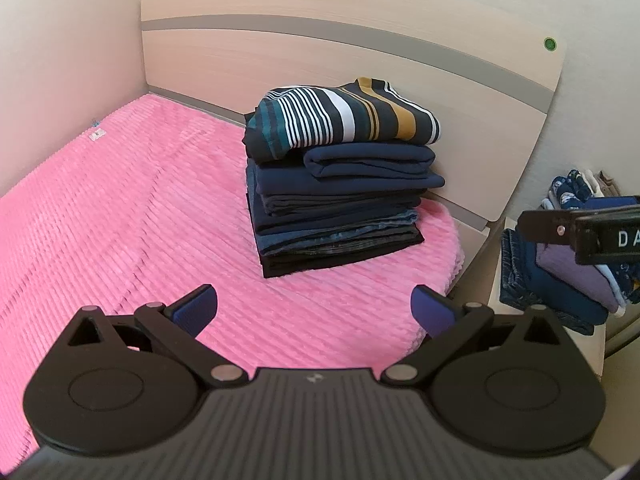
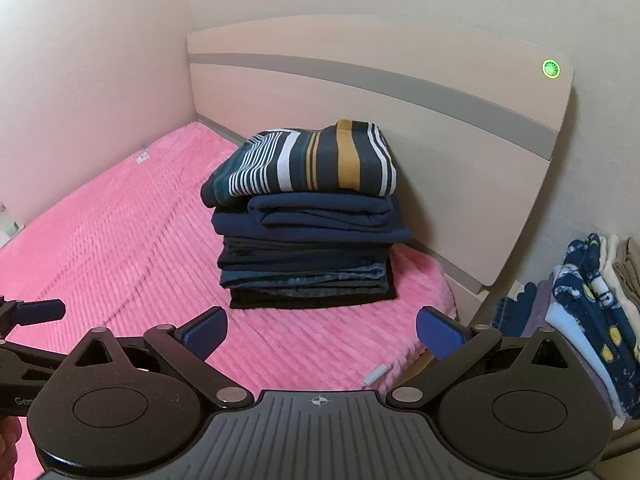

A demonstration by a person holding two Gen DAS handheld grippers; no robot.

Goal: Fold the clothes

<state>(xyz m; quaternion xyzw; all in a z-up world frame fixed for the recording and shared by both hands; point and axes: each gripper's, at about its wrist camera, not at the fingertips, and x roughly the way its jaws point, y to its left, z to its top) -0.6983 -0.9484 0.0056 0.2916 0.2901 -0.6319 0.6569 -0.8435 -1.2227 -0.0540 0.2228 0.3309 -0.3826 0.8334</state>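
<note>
A stack of folded clothes (image 1: 340, 196) (image 2: 308, 236) sits on the pink blanket (image 1: 120, 220) (image 2: 120, 248) near the headboard. A striped garment (image 1: 344, 118) (image 2: 308, 162) lies on top, with navy, grey, denim and black pieces under it. My left gripper (image 1: 314, 310) hovers open over the blanket in front of the stack, holding nothing. My right gripper (image 2: 322, 334) is likewise open and empty, just short of the stack. Part of the right gripper shows at the right edge of the left wrist view, and part of the left gripper at the left edge of the right wrist view.
A wooden headboard (image 1: 360, 52) (image 2: 380, 92) with a green dot stands behind the stack. To the right, on a low white stand (image 1: 592, 344), lies a second heap of clothes (image 1: 568, 272) (image 2: 588, 312). Walls close the left side and back.
</note>
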